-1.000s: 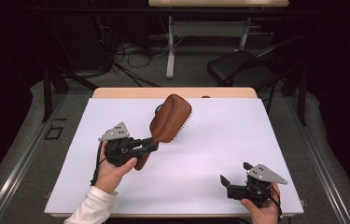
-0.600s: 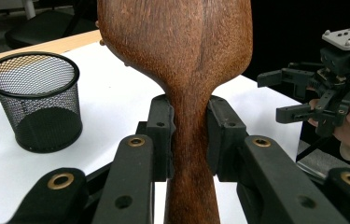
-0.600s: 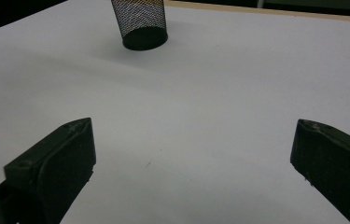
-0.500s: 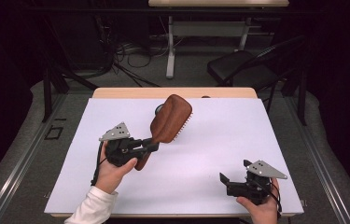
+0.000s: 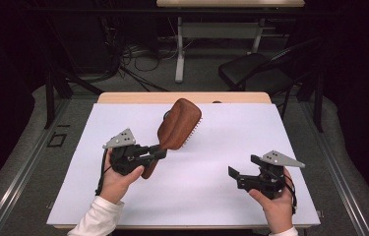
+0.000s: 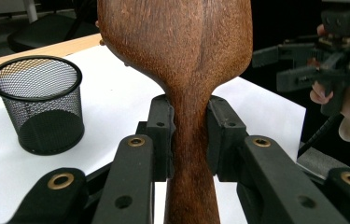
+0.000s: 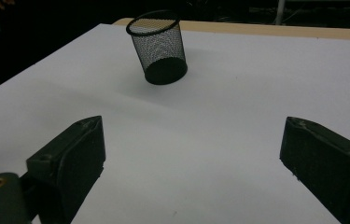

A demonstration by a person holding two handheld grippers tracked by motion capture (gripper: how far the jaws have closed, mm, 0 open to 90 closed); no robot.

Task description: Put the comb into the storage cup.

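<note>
A brown wooden hairbrush (image 5: 179, 123) is held up off the table by its handle, its head tilted up and away and its bristles facing right. My left gripper (image 5: 158, 151) is shut on that handle; in the left gripper view both pads (image 6: 163, 135) press on the narrow neck of the hairbrush (image 6: 177, 42). My right gripper (image 5: 242, 166) hovers over the table's front right, open. Its jaws have just been closing a little, and in the right gripper view nothing lies between the wide-apart fingers of the right gripper (image 7: 191, 158).
A black mesh cup (image 7: 161, 46) stands upright and empty toward the far side of the white table top (image 5: 211, 196); it also shows as the mesh cup (image 6: 37, 102) left of the brush. A dark chair (image 5: 251, 73) and desk legs stand beyond the table.
My right gripper has risen off the table's front edge and come slightly forward. The left gripper and the brush have kept still.
</note>
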